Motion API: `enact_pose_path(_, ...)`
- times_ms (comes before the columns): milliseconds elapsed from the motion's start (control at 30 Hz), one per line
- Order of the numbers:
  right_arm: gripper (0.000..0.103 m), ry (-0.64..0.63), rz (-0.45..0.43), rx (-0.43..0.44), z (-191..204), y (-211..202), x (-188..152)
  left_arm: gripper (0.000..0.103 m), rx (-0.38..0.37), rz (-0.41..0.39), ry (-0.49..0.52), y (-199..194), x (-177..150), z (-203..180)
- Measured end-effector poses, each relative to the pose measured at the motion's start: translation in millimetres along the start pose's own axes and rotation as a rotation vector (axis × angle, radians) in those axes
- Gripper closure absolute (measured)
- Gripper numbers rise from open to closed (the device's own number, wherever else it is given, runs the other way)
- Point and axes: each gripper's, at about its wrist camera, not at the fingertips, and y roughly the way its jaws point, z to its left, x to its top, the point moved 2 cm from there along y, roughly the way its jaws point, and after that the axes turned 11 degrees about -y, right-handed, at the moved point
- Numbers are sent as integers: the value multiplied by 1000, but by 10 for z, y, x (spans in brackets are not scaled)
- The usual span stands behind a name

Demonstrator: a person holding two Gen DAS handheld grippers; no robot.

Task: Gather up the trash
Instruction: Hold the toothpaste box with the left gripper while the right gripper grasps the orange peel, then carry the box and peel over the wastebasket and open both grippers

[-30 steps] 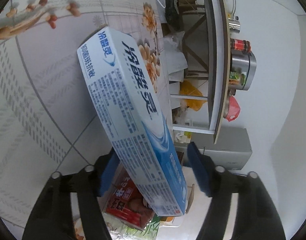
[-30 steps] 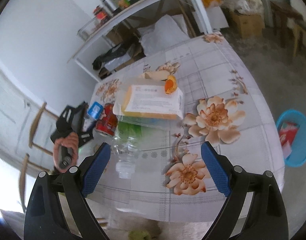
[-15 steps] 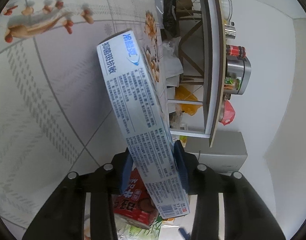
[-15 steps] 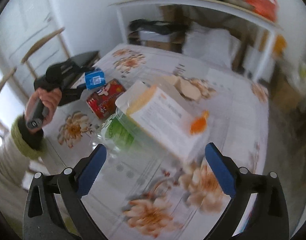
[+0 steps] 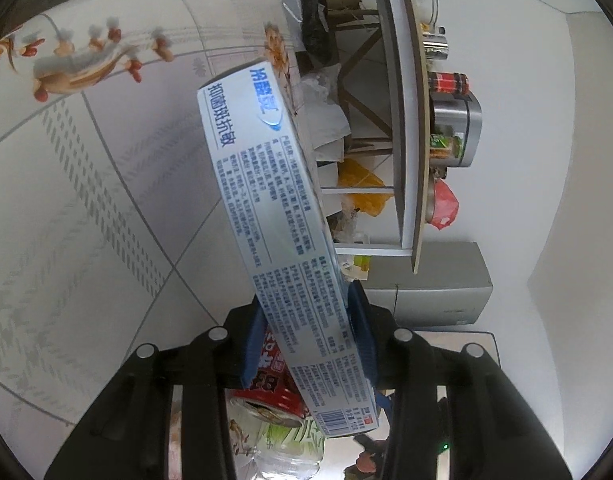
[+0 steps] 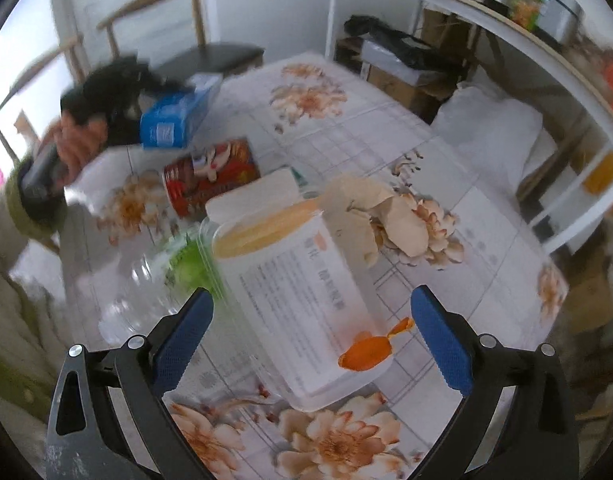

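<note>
**Cardboard carton clamped, tub up next**

Blue-and-white carton [image 5: 274, 216] now pinched between the left gripper [image 5: 308, 340] pads, jaws just closed onto it, lifted clear above the can [image 6: 212, 176] (so one piece secured). Further right, right gripper [image 6: 312, 340] spread wide, just opened fully, swung in over the tub [image 6: 302, 308] on the table [image 6: 446, 300], nothing held; likely next grab.
</note>
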Motion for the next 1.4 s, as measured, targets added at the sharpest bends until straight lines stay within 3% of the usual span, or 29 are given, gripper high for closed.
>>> enact_pose_path(167, 8, 460, -136, -24, -291, -122, -439, 65, -30, 21, 33, -63, -54, 3)
enact_pose_path(233, 18, 601, -188, -32, -296, -154, -639, 65, -56, 33, 60, -113, -84, -22)
enact_pose_path(300, 28, 668, -186, -71, -265, -147, -742, 65, -79, 41, 84, -166, -110, -58)
enact_pose_path(433, 43, 717, -188, -118, -265, -140, -749, 65, -113, 54, 143, -278, -185, -177)
enact_pose_path(667, 64, 692, -162, -149, -265, -27, -669, 66, -177, 68, 250, -468, -371, -440)
enact_pose_path(833, 90, 702, -166, -141, -262, 15, -704, 66, -185, 83, 328, -548, -511, -635)
enact_pose_path(1200, 96, 847, -316, -120, -407, -313, -974, 66, -181, 160, 479, -419, -961, -1044)
enact_pose_path(1400, 96, 951, -494, -99, -418, -894, -1374, 67, -159, 290, 611, -17, -1491, -1376)
